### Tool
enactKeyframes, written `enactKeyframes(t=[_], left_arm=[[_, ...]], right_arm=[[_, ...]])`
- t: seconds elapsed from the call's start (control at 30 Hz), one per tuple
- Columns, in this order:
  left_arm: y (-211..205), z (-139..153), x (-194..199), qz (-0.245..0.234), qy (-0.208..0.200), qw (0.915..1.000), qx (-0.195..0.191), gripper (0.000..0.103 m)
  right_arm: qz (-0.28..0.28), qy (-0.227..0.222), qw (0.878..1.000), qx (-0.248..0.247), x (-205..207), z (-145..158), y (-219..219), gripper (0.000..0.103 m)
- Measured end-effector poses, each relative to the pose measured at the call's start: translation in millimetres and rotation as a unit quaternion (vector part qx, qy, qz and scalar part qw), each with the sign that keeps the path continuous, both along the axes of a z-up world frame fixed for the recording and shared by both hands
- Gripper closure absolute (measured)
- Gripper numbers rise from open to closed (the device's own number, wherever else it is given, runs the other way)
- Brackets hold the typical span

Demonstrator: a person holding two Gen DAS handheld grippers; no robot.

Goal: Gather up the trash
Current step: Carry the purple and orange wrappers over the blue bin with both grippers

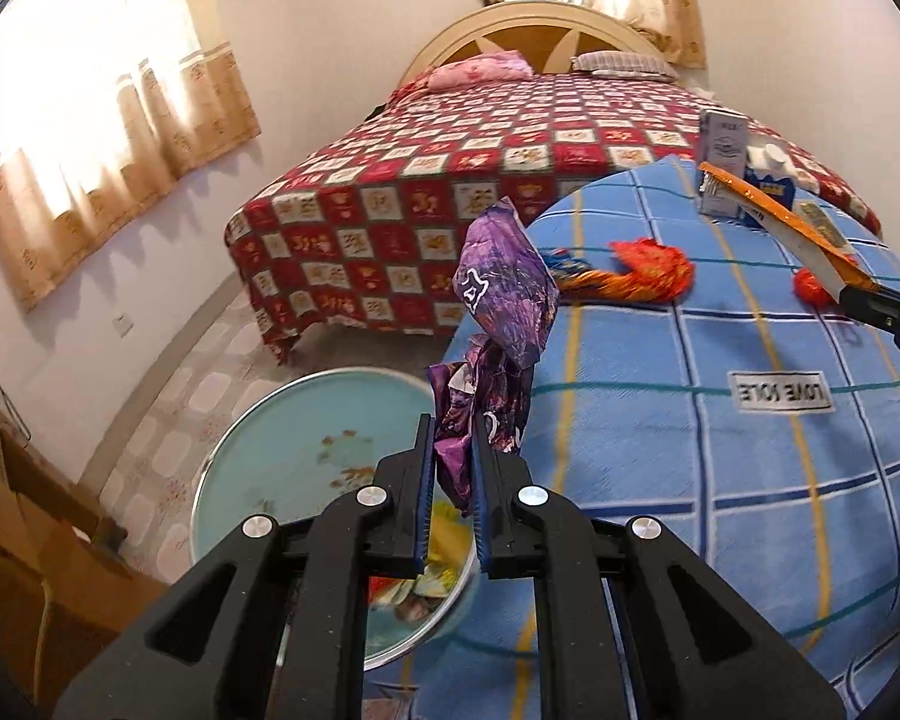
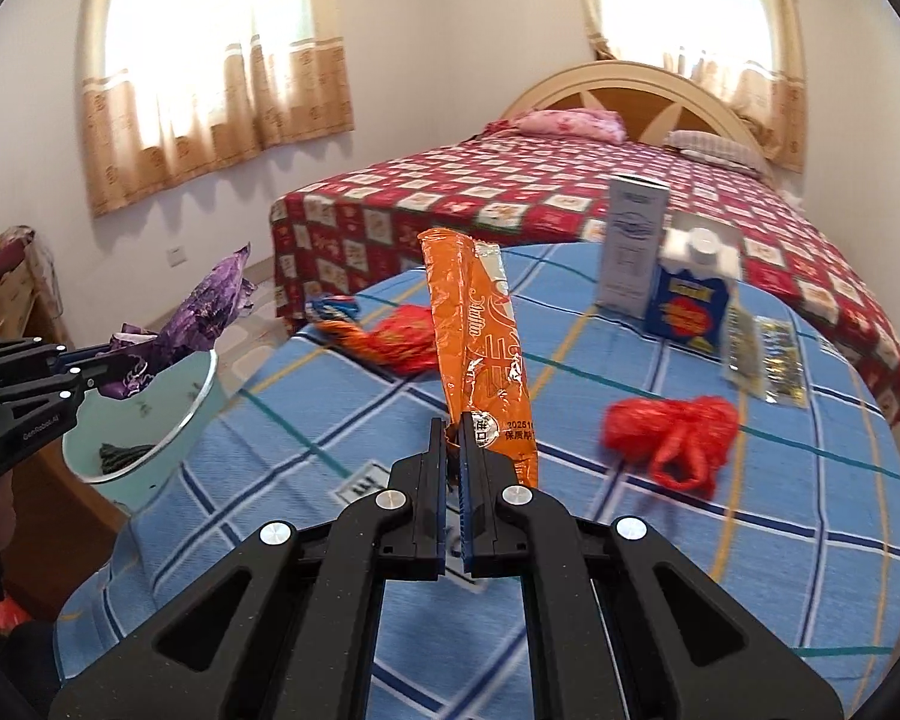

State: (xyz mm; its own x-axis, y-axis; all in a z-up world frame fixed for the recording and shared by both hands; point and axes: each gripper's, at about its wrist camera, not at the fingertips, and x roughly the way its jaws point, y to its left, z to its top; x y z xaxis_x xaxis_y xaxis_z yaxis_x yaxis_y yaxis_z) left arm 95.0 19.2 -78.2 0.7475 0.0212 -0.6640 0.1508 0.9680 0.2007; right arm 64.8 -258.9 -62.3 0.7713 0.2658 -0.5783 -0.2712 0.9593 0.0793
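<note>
My left gripper (image 1: pixel 453 462) is shut on a crumpled purple wrapper (image 1: pixel 504 312) and holds it above the light blue bin (image 1: pixel 282 450), which stands beside the blue checked table (image 1: pixel 750 480). In the right wrist view the left gripper (image 2: pixel 75 369) holds the purple wrapper (image 2: pixel 210 306) over the bin's rim (image 2: pixel 201 402). My right gripper (image 2: pixel 450 438) is shut on a long orange wrapper (image 2: pixel 474 336), held upright over the table (image 2: pixel 750 540). The orange wrapper also shows in the left wrist view (image 1: pixel 780 222).
On the table lie a red plastic bag (image 2: pixel 672 432), a crumpled orange and blue wrapper (image 2: pixel 384 330), a white box (image 2: pixel 633 240), a blue carton (image 2: pixel 690 294) and a foil packet (image 2: pixel 768 360). A bed with a red checked cover (image 1: pixel 426 192) stands behind. Wooden furniture (image 1: pixel 24 516) is at left.
</note>
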Motion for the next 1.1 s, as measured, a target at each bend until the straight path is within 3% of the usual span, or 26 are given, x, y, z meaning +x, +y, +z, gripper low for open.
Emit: enactKeyframes(t=[1.1], left_arm=[[98.6, -14.8, -28.1, 0.092, 0.023, 0.9952, 0.023, 0.092]], right_arm=[[0.142, -0.006, 0.99, -0.024, 5.6, -0.1, 116.8, 0.099]])
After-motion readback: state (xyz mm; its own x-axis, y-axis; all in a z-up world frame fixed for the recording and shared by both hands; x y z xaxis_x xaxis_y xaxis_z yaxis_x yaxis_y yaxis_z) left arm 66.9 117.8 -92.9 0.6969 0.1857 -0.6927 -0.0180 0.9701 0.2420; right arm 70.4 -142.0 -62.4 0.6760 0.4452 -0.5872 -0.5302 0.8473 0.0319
